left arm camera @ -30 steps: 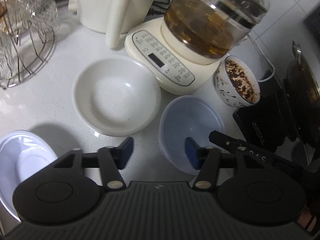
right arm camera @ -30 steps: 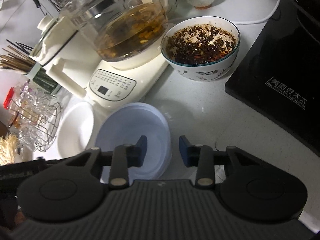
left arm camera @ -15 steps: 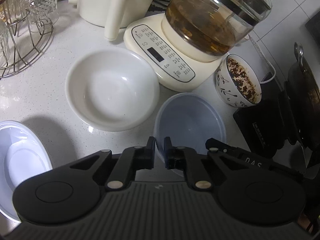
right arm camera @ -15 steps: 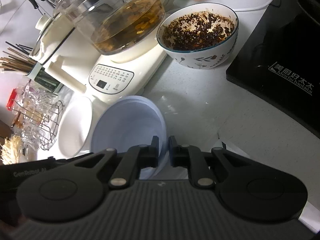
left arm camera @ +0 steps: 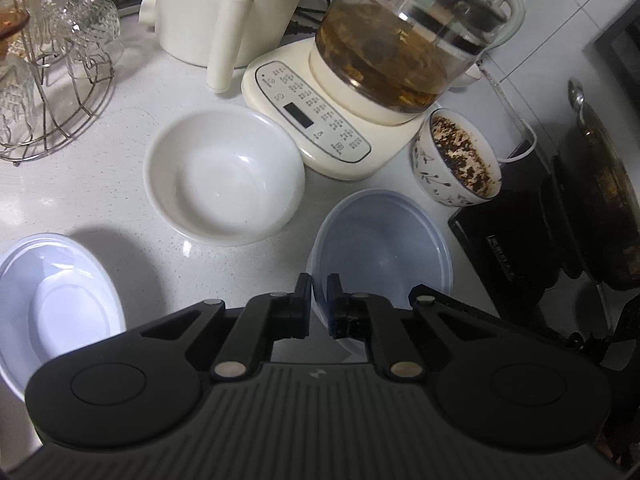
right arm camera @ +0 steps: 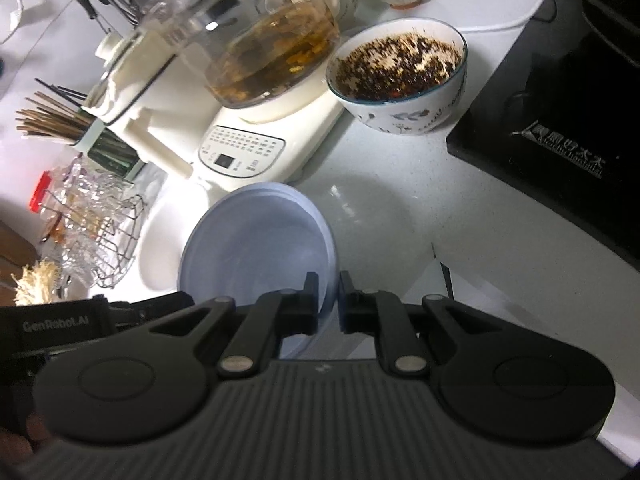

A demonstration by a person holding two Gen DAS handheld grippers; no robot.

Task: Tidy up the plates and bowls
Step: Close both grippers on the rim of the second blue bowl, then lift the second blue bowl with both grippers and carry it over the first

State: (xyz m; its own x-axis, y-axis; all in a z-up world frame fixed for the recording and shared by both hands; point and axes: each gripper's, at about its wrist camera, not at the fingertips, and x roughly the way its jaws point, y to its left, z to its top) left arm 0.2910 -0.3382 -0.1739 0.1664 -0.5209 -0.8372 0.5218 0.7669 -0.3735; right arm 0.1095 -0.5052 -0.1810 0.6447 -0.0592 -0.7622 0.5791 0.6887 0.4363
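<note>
At the near edge of both views, the left gripper (left arm camera: 319,304) and the right gripper (right arm camera: 328,302) each pinched opposite rims of the translucent blue bowl (left arm camera: 384,248), empty on the white counter (left arm camera: 80,200). Only the left view showed a pale plate (left arm camera: 56,304) and the whole white bowl (left arm camera: 224,176); only the right showed chopsticks (right arm camera: 48,116) farther back.

We are at a home kitchen counter (left arm camera: 100,184): a glass kettle (left arm camera: 404,36) of tea on its electric base, a rack of glasses (left arm camera: 48,60), chopsticks (right arm camera: 48,116) in a holder, bowls (left arm camera: 224,176) and an induction hob (right arm camera: 560,136) crowd it.
</note>
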